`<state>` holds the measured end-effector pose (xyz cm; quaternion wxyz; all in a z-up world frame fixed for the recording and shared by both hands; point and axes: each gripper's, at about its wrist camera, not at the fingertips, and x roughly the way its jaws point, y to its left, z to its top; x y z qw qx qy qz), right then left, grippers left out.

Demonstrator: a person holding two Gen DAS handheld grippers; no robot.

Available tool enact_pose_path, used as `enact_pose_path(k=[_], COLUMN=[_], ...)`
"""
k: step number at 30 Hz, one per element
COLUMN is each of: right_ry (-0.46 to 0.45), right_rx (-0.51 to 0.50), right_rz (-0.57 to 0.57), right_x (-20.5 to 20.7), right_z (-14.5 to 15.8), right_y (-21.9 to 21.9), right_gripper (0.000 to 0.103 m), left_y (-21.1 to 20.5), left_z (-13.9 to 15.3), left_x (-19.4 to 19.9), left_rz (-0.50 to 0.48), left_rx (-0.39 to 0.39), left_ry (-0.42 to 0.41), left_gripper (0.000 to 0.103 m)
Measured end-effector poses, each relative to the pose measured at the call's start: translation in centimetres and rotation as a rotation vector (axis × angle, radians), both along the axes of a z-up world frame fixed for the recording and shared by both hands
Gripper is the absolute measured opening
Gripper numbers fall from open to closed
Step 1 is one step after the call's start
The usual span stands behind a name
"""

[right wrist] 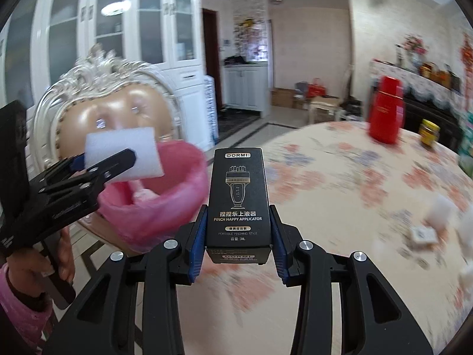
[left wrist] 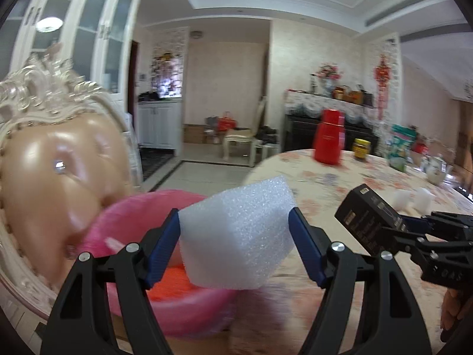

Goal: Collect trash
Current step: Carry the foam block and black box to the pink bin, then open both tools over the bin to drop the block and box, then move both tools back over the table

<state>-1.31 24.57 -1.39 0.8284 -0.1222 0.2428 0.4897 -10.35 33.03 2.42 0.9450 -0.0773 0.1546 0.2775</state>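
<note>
Left tool (left wrist: 236, 224) clamps white foam block (left wrist: 236, 233) above pink-lined round bin (left wrist: 189, 307), ready for drop. Right tool (right wrist: 238, 236) grips black cardboard applicator box (right wrist: 238, 198) over floral tabletop (right wrist: 354, 183), right of bin, next in.

- The black carton (right wrist: 238, 198) clamped in the right gripper (right wrist: 238, 236) carried all the clear print; it stood at about 6 o'clock of the right wrist view.
- At its top, a boxed brand plate read "DORMI".
- Below the drawing of the device ran a line of Chinese characters, then "PINCH HAPPY APPLICATOR".
- Under that sat a small gold tag with Chinese characters, then "PORTABLE PINCHING STYLE", then a capacity line ending "3IL" or similar, too small to be sure.
- The near end face repeated "DORMI".
- In the left wrist view the same carton (left wrist: 366, 222), at 3 o'clock, bore gold print too blurred to read.
- The red flask (right wrist: 385, 109) at 2 o'clock had a gold mark that was unreadable.
</note>
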Motion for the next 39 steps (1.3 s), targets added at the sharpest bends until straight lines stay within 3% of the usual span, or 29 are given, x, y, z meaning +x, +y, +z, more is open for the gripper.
enact_pose_path(k=[7,15,19,21,24,25,32,39], right_ry=[0.028,0.068,0.084,0.092,0.116,0.115,0.099,0.060], right_rx=[-0.013,0.006,0.010,0.017,0.015,0.019,0.019,0.023], right_rz=[0.109,0.137,0.156,0.170,0.191,0.188,0.143,0.034], right_x=[-1.0,-0.4,0.4,0.9,1.6,1.6,1.7,2.1], right_z=[-0.6,-1.2,-1.6,-1.9,-2.4,-2.4,-1.8,-0.7], right_y=[7.4,12.7,15.1,16.2,17.2,17.2,13.1,5.1], right_gripper=[0.038,0.038,0.039,0.040,0.058,0.065,0.065,0.065], left_y=[6.9,11.7,13.1,13.7,14.1,14.3,13.5,8.9], left_z=[-0.6,-1.7,-2.5,-3.0,-3.4,-3.4,-3.2,-2.6], left_x=[-0.8,-0.4,-0.8,-1.1,-1.8,-2.2,-4.2,-2.9], left_rz=[0.101,0.168,0.189,0.205,0.217,0.228,0.249,0.142], left_rx=[-0.045,-0.073,-0.079,-0.084,-0.093,-0.095,-0.114,-0.107], left_ry=[0.020,0.032,0.035,0.044,0.037,0.035,0.020,0.042], left_gripper=[0.073,0.075,0.081,0.092,0.097,0.098,0.098,0.098])
